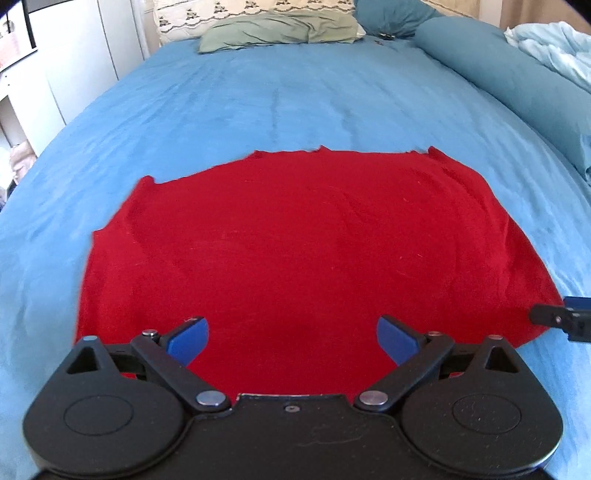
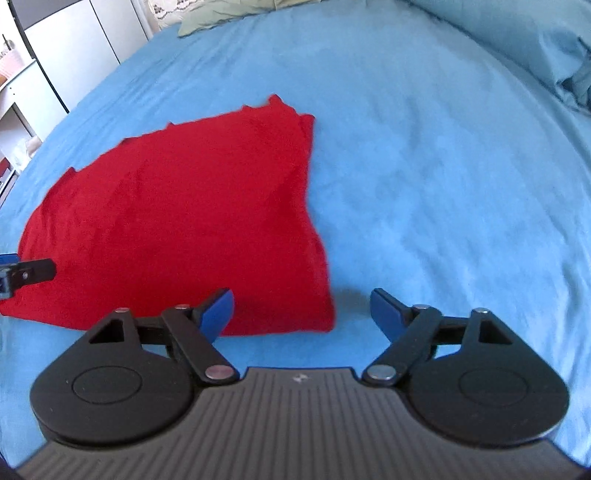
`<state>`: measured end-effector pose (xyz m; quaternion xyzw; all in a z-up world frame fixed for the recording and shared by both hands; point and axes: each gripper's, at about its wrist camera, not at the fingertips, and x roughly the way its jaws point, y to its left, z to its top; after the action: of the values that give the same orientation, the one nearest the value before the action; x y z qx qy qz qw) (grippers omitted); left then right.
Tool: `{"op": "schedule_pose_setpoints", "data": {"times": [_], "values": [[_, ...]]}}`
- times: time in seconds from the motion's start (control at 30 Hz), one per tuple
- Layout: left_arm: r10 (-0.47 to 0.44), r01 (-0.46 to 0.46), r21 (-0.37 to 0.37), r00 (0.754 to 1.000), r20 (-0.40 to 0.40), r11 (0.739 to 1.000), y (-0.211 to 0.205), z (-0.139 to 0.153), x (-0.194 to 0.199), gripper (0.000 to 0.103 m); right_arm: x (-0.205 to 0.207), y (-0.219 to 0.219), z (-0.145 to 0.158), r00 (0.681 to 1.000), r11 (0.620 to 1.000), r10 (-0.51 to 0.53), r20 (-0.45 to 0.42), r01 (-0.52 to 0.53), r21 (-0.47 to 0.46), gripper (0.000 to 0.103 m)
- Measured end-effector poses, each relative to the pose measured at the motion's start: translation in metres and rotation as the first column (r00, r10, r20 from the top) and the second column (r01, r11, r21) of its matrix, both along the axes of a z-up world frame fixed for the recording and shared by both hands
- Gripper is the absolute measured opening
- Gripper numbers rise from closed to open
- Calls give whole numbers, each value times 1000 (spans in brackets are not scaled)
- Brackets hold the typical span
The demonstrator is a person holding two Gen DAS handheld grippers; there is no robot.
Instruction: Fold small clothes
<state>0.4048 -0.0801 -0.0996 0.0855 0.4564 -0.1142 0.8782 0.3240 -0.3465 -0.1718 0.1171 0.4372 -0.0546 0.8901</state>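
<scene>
A red garment (image 1: 295, 251) lies flat and folded on the blue bed sheet (image 1: 258, 96). It also shows in the right wrist view (image 2: 177, 221), left of centre, with a folded edge on its right side. My left gripper (image 1: 293, 338) is open and empty, hovering over the garment's near edge. My right gripper (image 2: 302, 308) is open and empty, over the garment's near right corner. The right gripper's tip (image 1: 554, 317) shows at the right edge of the left wrist view; the left gripper's tip (image 2: 26, 275) shows at the left edge of the right wrist view.
A green pillow (image 1: 280, 29) and a patterned one (image 1: 221, 11) lie at the head of the bed. A teal bolster (image 1: 498, 70) and a light blue blanket (image 1: 554, 48) lie along the right side. White furniture (image 1: 55, 74) stands to the left of the bed.
</scene>
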Motion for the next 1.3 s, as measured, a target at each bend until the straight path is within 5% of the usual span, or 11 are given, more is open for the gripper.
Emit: {"op": "schedule_pose_setpoints", "data": {"times": [0.13, 0.33, 0.4, 0.5, 0.67, 0.77, 0.93, 1.03, 1.13, 1.3], "values": [[-20, 20, 15, 1000, 3, 1000, -8, -12, 5, 100, 16, -13, -13, 999, 997, 49, 4, -49, 56, 85], [-30, 28, 63, 999, 23, 998, -23, -27, 18, 100, 28, -4, -5, 987, 987, 159, 24, -159, 19, 55], [-29, 27, 66, 999, 30, 997, -24, -29, 22, 100, 33, 1, -4, 982, 982, 186, 19, -186, 11, 53], [-18, 16, 68, 1000, 18, 998, -25, -36, 26, 102, 37, 4, -7, 980, 980, 197, 6, -197, -3, 50], [17, -16, 30, 999, -36, 999, -20, -46, 36, 103, 46, 11, 1, 985, 985, 167, -54, -169, -39, 25], [11, -9, 20, 996, -90, 1000, -17, -37, 43, 103, 53, 24, 29, 990, 990, 119, -79, -124, -62, 24], [20, -18, 14, 995, -103, 1000, 24, -9, 46, 100, 71, 76, 102, 985, 985, 173, 29, -173, -15, 23], [-2, 5, 30, 997, -76, 1000, 67, 5, 39, 100, 89, 135, 134, 951, 955, 293, 99, -296, 13, 22], [4, -1, 57, 999, -53, 998, 114, 9, 26, 100, 103, 206, 140, 880, 885, 452, 145, -463, 50, 22], [24, -18, 110, 998, -52, 994, 174, -10, -1, 100, 126, 318, 75, 760, 752, 648, 45, -649, 117, 22]]}}
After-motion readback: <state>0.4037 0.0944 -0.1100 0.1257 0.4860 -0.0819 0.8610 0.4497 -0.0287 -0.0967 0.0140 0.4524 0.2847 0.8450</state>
